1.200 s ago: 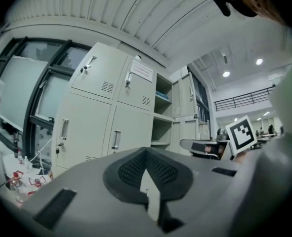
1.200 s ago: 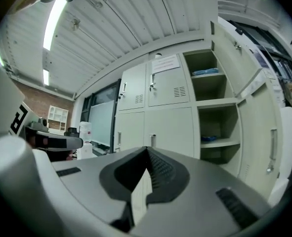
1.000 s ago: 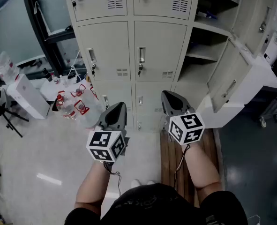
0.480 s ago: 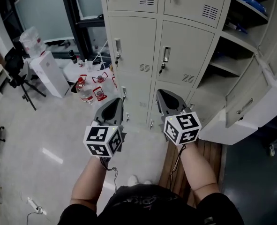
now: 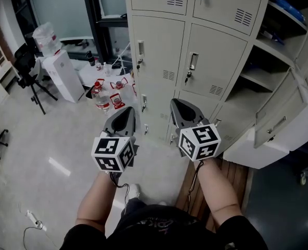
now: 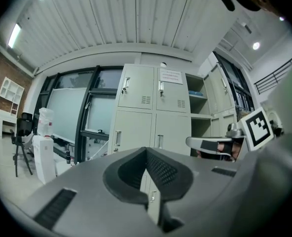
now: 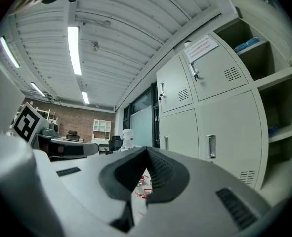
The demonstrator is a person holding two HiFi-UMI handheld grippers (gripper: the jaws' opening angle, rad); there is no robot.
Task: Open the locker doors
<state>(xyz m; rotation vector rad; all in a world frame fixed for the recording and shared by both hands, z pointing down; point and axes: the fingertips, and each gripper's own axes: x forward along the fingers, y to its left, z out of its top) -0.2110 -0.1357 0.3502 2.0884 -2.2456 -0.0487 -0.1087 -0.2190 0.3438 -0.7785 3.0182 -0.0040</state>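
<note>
Lockers (image 5: 195, 61) have slid rightward in my head view and stand ahead of both claws. My left gripper (image 5: 128, 112) and right gripper (image 5: 175, 104) are pinched together, empty. Only the head view shows wooden planks (image 5: 238, 173).

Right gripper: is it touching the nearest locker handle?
Apart. In the right gripper view the right gripper is shut on nothing, and the handle sits off to its right across open space.

Bright ceiling strip lights (image 7: 74, 48), sharp focus, fisheye-warped edges
</note>
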